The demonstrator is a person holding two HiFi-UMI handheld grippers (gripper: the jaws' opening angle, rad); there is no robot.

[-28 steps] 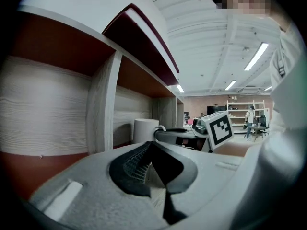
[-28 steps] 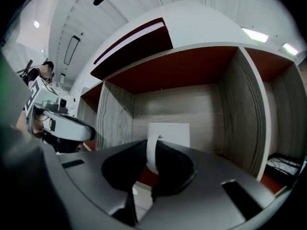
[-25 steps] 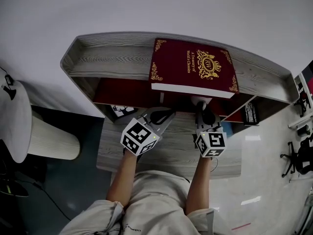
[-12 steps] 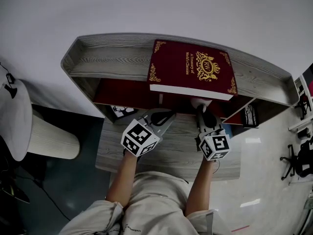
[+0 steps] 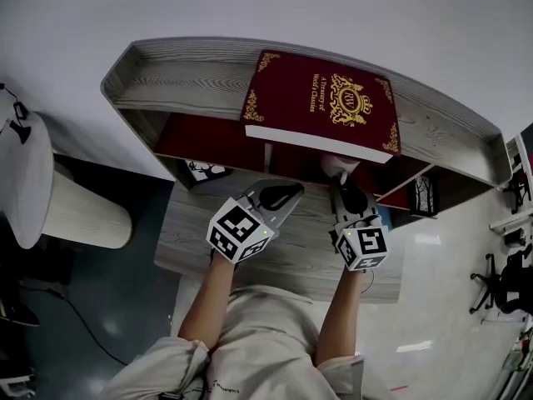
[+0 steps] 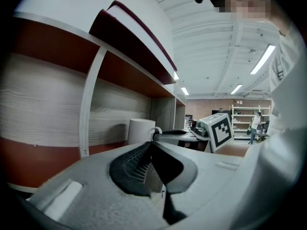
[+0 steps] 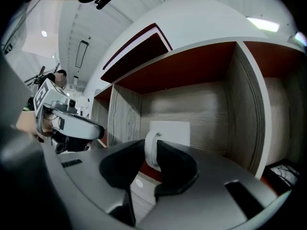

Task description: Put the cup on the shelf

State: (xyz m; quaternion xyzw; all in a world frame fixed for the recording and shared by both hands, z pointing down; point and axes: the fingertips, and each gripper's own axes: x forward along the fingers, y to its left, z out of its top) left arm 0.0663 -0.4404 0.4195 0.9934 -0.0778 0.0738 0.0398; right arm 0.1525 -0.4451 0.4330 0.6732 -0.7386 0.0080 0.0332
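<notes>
The white cup stands upright on the floor of a shelf compartment, handle toward me. In the head view the cup shows just under the red book. My right gripper reaches in around the handle. Its jaws are opening: the handle lies between them, close to the right pad, with a gap on the left. From above, the right gripper points into the shelf. My left gripper hovers over the desk to the left, shut and holding nothing. In the left gripper view the cup shows beyond it.
A large red book lies on top of the grey wooden shelf and overhangs its front. Small picture frames stand in the side compartments. The desk lies below. A white round table stands at the left.
The head view has shifted slightly. Both grippers stay where they were against the shelf, the right one still at the cup.
</notes>
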